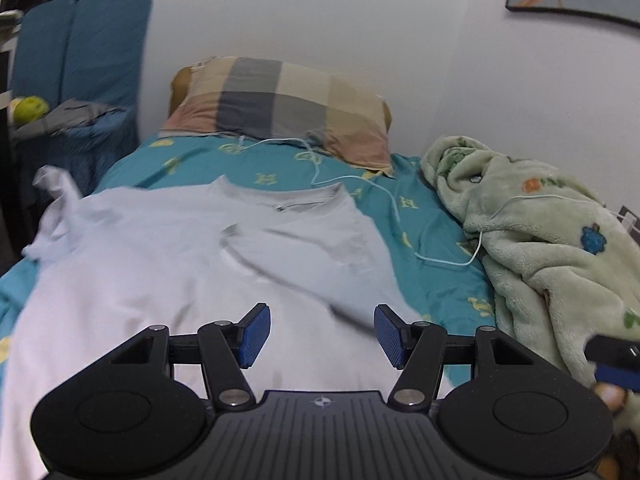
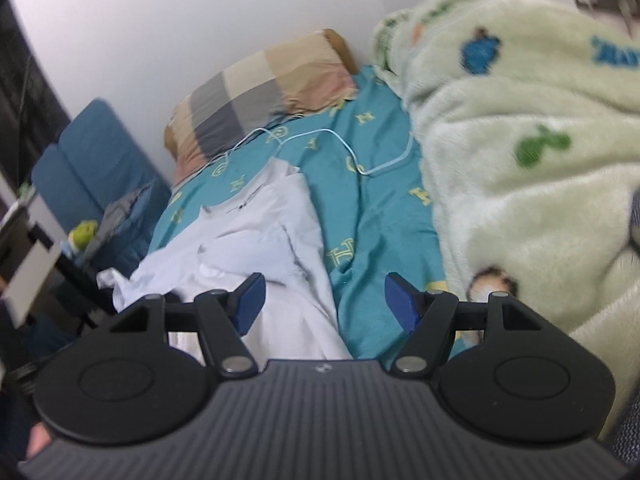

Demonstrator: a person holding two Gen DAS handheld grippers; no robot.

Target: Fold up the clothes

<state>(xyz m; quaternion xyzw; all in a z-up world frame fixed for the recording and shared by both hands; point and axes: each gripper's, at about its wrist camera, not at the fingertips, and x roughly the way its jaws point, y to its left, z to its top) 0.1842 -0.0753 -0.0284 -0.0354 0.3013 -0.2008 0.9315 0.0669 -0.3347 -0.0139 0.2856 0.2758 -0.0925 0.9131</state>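
Both jaws are parted with nothing in them, left gripper [image 1: 322, 336] and right gripper [image 2: 324, 306], so we've barely started (one side flipped over, maybe), the white T-shirt [image 1: 168, 264] sprawled mid-frame on the teal bedsheet [image 1: 432, 240], sleeves and hem unfolded.

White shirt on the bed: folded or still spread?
Partly folded. The white shirt lies on the teal sheet with its right side flapped over the chest; the left sleeve is bunched, the body spread.
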